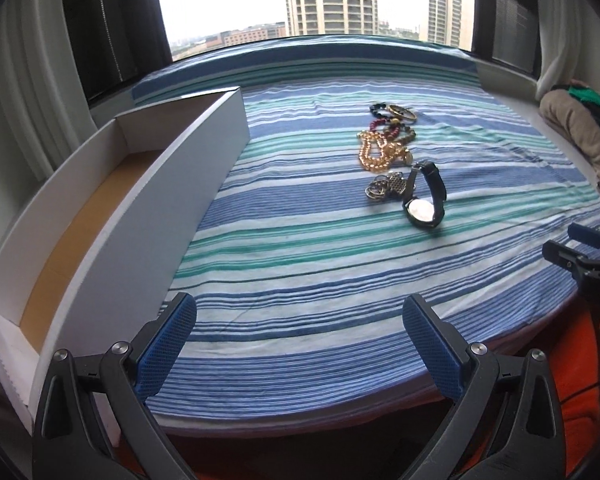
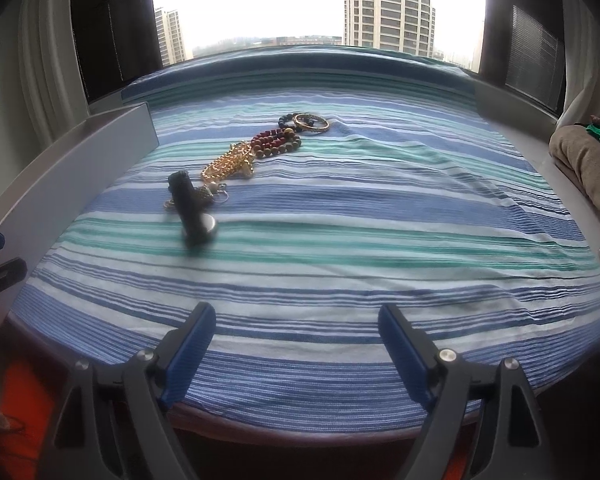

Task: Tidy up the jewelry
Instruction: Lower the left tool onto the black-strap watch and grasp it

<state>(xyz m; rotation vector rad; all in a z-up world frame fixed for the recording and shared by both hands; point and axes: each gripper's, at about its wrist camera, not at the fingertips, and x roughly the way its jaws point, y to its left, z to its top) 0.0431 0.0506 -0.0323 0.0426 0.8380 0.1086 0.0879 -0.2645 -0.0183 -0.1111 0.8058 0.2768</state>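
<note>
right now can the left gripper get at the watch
Probably yes: the left gripper is open and empty, and only bare striped cloth lies between it and the watch.

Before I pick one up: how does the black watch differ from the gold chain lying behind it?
The watch is black with a round pale face; the gold chain is shiny gold links. The watch stands on edge with its strap looped up; the chain lies flat in a heap. The watch is nearer the grippers, the chain farther. Both rest on the striped cloth, outside the white box.
</note>
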